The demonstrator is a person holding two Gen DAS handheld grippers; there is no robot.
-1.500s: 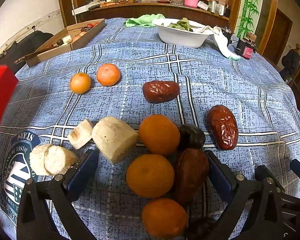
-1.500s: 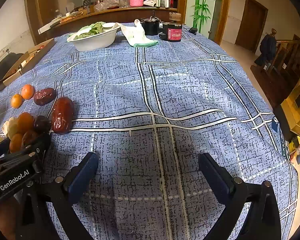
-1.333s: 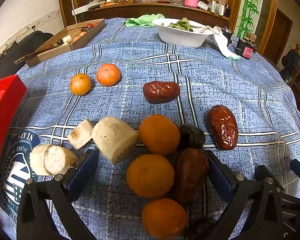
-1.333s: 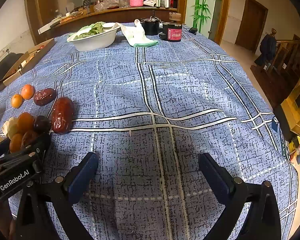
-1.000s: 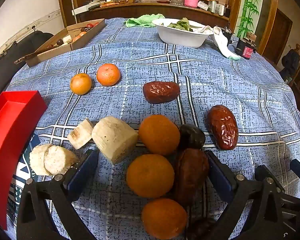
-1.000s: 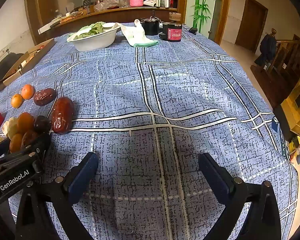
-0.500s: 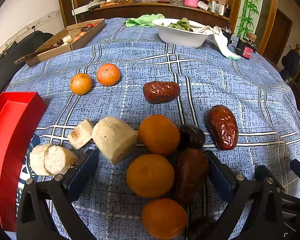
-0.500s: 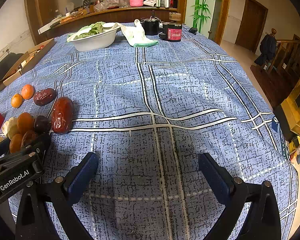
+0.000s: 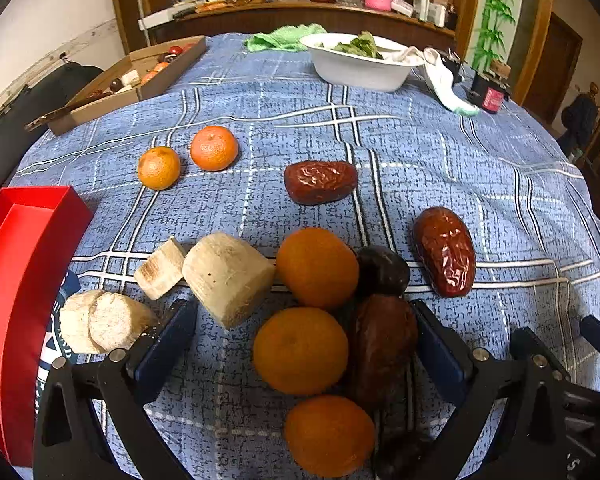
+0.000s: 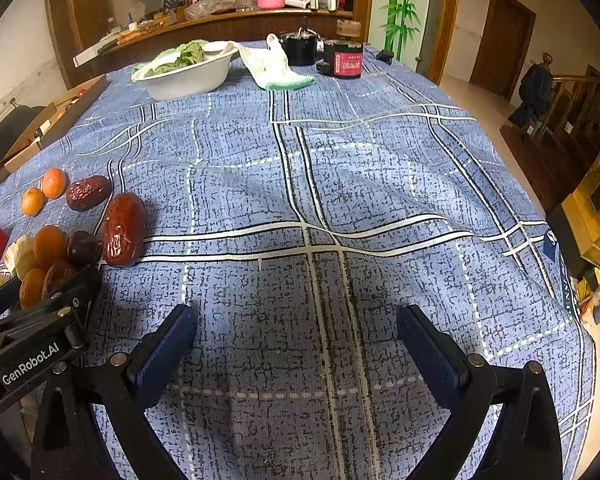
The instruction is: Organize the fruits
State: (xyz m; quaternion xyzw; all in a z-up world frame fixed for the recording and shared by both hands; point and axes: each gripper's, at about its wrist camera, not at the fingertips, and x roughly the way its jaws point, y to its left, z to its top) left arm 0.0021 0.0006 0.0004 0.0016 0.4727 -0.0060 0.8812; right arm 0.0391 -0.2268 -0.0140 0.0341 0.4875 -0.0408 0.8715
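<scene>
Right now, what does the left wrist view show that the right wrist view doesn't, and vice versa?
Left wrist only: the whole near pile between the open left gripper, including the nearest tangerine, the open inside of the red box and the fruit inside the cardboard tray.

Right wrist only: the open right gripper over bare tablecloth, the black pot and the staircase railing.

Both: the two far tangerines, two red dates and the white bowl of greens.
</scene>
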